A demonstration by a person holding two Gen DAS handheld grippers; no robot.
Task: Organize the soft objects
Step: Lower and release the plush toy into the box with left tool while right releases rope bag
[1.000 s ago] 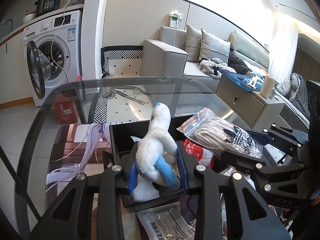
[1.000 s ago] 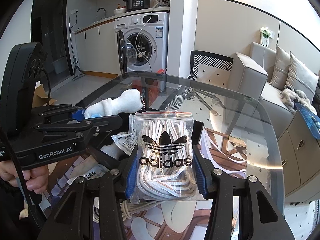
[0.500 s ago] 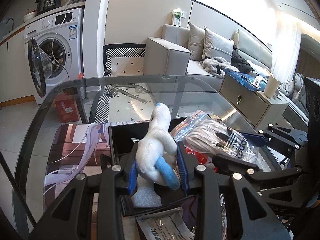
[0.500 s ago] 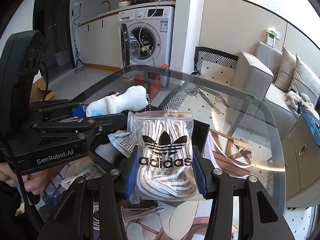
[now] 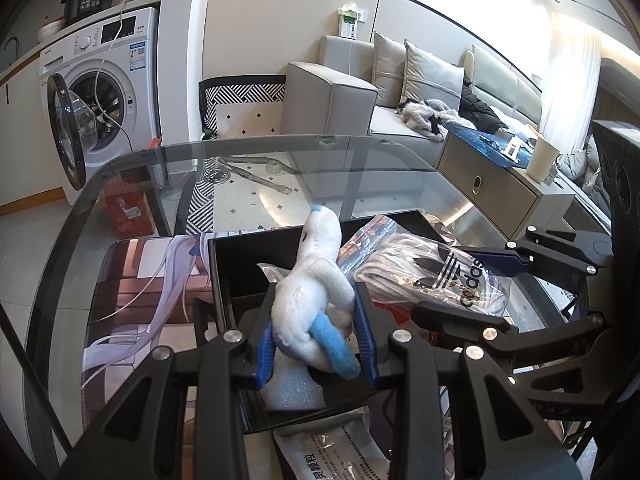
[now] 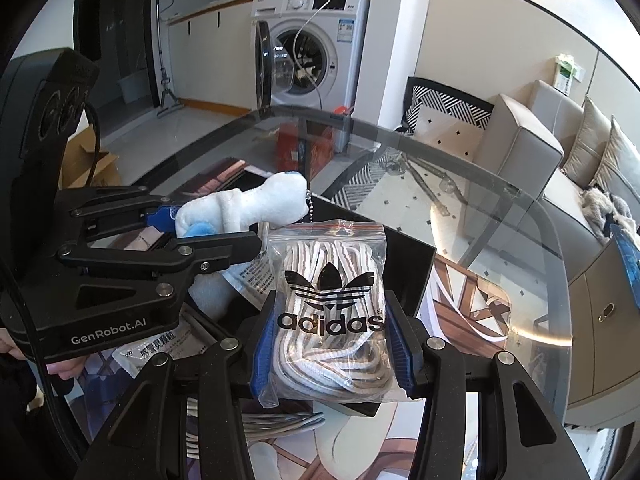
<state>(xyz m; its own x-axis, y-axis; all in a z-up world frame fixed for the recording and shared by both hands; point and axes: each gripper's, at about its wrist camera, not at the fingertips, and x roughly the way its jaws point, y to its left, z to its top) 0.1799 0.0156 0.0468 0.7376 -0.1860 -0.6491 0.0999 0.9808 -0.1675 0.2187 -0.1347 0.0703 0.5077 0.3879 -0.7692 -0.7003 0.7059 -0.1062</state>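
Landmark: black box [image 5: 280,248], open-topped, on the glass tabletop [image 5: 132,168]; all places below are given against it.
Left gripper [image 5: 316,332]: nearest in the left wrist view, over the near part of the box. Fingers pinching the plush toy [image 5: 312,292] across its body, blue pads pressed into both flanks.
Plush toy: white with blue limbs, held clear above the box floor, head tilted toward the far wall of the box. A bead chain hangs from the head in the right wrist view.
Right gripper [image 6: 330,340]: over the box's right side. Fingers closed on the bag of laces [image 6: 328,312], pads squeezing both edges.
Bag of laces: clear zip bag, white cord inside, black trefoil logo. Held upright, above the box, just beside the toy.
Box contents: white foam piece [image 5: 292,388] under the toy, a printed sachet [image 6: 256,276] and something red beneath the bag; red item not identifiable.
Step in hand: judged as carry-and-place, both soft items poised over the box, neither yet released.
Next move: likely lower each item into the box and spread the fingers; the two grippers sit close, so one hand should probably go first.
Farther off: washing machine [image 5: 100,92] and sofa [image 5: 360,96] beyond the tabletop.
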